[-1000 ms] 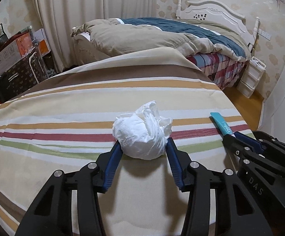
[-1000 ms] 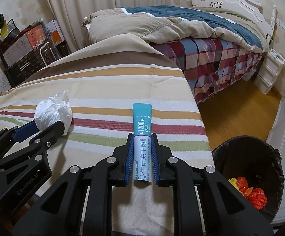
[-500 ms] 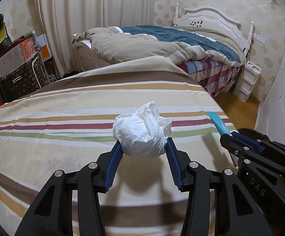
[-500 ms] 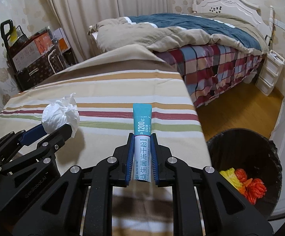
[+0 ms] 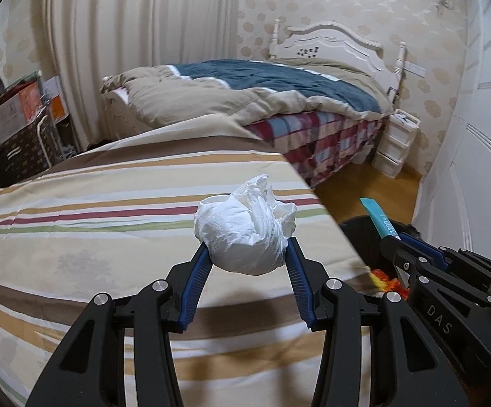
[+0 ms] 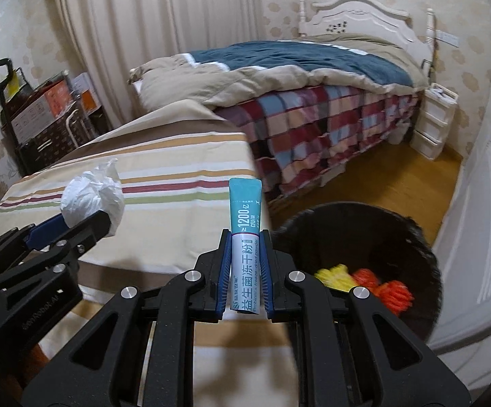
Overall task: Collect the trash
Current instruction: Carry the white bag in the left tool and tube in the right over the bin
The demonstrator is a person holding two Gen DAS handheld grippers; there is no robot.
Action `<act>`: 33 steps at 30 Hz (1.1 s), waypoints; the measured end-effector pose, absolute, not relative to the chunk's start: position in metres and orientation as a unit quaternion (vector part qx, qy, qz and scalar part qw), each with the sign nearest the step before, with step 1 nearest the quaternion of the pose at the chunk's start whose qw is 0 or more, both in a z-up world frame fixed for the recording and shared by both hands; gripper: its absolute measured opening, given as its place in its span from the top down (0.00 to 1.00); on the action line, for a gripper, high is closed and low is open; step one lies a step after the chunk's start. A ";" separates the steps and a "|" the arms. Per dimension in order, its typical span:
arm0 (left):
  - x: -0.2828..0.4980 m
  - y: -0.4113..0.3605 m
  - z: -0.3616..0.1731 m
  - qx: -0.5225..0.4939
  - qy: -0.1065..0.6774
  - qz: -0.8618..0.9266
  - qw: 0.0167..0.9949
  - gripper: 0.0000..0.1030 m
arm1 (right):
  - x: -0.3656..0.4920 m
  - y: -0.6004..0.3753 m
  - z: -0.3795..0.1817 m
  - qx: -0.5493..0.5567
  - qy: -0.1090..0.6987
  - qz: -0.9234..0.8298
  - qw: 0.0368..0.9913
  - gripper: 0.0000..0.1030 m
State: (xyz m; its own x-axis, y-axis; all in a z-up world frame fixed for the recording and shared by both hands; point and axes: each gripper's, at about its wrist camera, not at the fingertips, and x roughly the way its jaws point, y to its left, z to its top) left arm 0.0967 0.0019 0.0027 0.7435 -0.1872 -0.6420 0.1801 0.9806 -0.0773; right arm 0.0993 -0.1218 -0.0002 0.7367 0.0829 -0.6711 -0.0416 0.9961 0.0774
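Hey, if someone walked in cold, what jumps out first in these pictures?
The left gripper clamps a crumpled white tissue ball above the striped cloth. The right gripper pinches a teal-topped sachet beside a black trash bin holding yellow and orange scraps.

The crumpled white paper tissue wad [image 5: 245, 234] looks soft and creased. The teal-and-white foil-like sachet [image 6: 245, 234] appears smooth, slightly glossy. The striped cloth table cover [image 5: 110, 224] is matt; the black bin liner [image 6: 381, 224] looks wrinkled.
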 end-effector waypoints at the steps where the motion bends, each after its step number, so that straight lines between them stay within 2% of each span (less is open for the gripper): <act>1: 0.096 -0.002 0.003 -0.004 0.343 -0.102 0.934 0.55 | 0.097 -0.127 0.000 0.029 0.360 0.027 0.932 0.84; 15: 0.097 -0.073 -0.005 0.025 0.342 -0.156 0.926 0.55 | 0.081 -0.206 -0.010 0.061 0.355 -0.042 0.932 0.84; 33: 0.117 -0.130 -0.026 0.055 0.355 -0.173 0.917 0.54 | 0.094 -0.251 -0.029 0.085 0.362 -0.075 0.925 0.84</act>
